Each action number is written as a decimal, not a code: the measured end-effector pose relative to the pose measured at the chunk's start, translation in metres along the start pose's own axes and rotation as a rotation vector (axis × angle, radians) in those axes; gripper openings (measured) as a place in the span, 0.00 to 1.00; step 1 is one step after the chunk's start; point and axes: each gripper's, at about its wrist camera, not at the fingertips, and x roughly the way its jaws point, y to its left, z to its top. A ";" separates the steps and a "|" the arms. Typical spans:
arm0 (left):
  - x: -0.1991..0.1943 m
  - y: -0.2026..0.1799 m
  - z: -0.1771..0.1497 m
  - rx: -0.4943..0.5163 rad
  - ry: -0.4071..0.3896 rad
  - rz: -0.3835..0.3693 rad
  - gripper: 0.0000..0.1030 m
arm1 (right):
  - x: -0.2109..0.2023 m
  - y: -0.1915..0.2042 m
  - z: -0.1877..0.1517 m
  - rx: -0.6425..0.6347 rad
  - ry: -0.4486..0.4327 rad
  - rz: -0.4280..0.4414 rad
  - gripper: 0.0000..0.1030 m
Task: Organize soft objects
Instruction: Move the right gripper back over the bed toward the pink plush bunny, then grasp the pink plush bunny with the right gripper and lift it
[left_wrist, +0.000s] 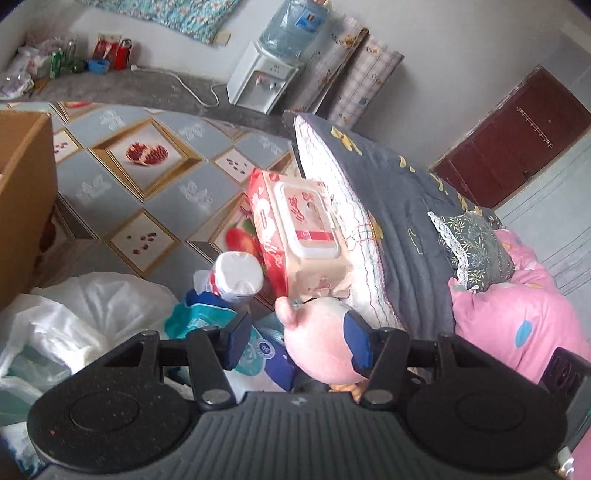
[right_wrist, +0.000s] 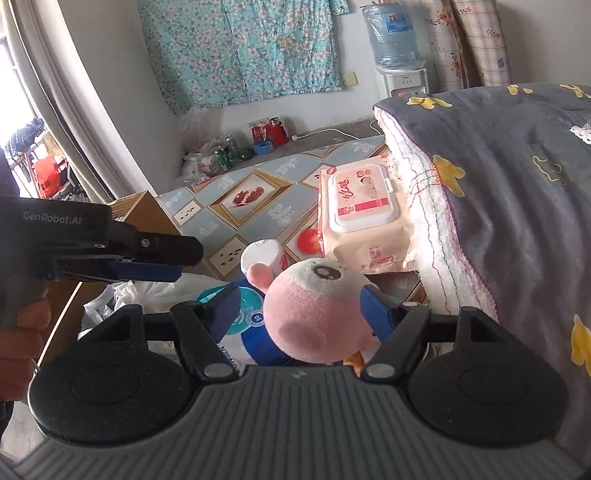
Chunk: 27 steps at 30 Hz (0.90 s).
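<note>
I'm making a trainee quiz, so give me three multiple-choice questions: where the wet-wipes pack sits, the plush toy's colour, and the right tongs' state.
1. Where is the wet-wipes pack? A in the cardboard box; B against the folded grey blanket; C on the water dispenser.
2. The plush toy is mainly: A pink; B green; C black.
3. The right tongs are: A shut on nothing; B out of view; C open, toy between them.
Answers: B, it leans on the blanket's edge; A, its body is pink; C, one pad stands clear of the toy.
</note>
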 end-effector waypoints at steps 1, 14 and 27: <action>0.010 -0.002 0.002 -0.011 0.019 0.003 0.54 | 0.005 -0.004 0.001 -0.001 -0.002 0.007 0.71; 0.069 -0.001 0.014 -0.084 0.106 0.062 0.24 | 0.030 -0.025 -0.004 0.030 0.053 0.063 0.71; 0.084 0.002 0.017 -0.115 0.136 0.120 0.12 | 0.041 -0.030 -0.002 0.025 0.068 0.064 0.73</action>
